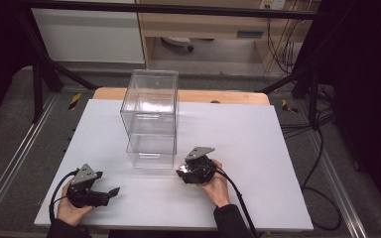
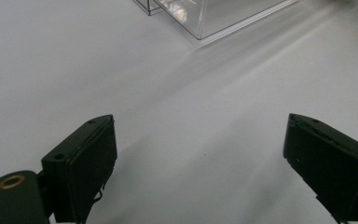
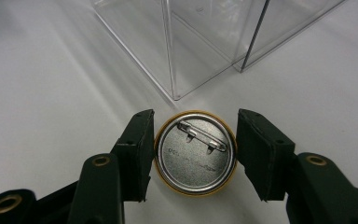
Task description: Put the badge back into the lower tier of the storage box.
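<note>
The right gripper (image 3: 195, 151) is clamped on a round pin badge (image 3: 196, 152), its jaws pressing the gold rim from both sides (the silver back with its safety pin faces the camera), just in front of the near corner of the clear plastic box (image 3: 205, 42). That box (image 1: 150, 117) stands upright near the middle of the white table (image 1: 258, 148), a second clear compartment stacked on the lower one. The left gripper (image 2: 200, 154) hangs with jaws spread wide over bare tabletop at the near left, holding nothing, well apart from the box.

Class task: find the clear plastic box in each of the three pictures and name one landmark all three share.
High view: clear plastic box, centre, far from both claws.
Left gripper view: its corner at the top edge.
Right gripper view: top centre, beyond the pin badge.
Shared landmark: white tabletop.
</note>
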`<state>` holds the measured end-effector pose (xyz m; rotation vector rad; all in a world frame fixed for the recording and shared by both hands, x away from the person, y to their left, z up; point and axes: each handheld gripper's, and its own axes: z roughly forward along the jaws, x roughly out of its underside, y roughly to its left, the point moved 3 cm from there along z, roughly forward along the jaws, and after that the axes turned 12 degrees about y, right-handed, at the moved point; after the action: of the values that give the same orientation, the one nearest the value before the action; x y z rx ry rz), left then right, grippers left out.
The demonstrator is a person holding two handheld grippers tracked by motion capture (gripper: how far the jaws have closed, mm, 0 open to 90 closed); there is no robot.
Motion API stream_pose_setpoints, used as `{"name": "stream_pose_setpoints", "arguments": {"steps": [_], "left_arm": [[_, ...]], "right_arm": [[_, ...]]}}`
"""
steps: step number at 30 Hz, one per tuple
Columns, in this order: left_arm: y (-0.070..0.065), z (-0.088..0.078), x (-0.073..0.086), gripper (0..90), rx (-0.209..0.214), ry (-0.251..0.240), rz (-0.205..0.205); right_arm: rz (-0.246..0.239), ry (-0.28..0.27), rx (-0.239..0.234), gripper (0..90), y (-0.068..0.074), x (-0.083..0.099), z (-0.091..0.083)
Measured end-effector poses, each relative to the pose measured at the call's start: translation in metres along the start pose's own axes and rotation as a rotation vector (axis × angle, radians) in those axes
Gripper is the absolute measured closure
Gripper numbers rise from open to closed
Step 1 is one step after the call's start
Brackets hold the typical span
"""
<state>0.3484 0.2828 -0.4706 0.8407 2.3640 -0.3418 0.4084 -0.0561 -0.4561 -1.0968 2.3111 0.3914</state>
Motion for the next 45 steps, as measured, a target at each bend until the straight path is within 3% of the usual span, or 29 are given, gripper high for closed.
{"name": "stream_pose_setpoints", "arguments": {"steps": [33, 45], "left_arm": [[0.0, 0.0, 0.0, 9.2, -0.003, 0.0, -0.001], [0.0, -0.001, 0.0, 9.2, -0.004, 0.0, -0.001]], "right_arm": [[-0.018, -0.058, -0.002, 48.2, 0.008, -0.001, -0.033], [-0.03, -0.08, -0.005, 48.2, 0.011, -0.008, -0.046]]}}
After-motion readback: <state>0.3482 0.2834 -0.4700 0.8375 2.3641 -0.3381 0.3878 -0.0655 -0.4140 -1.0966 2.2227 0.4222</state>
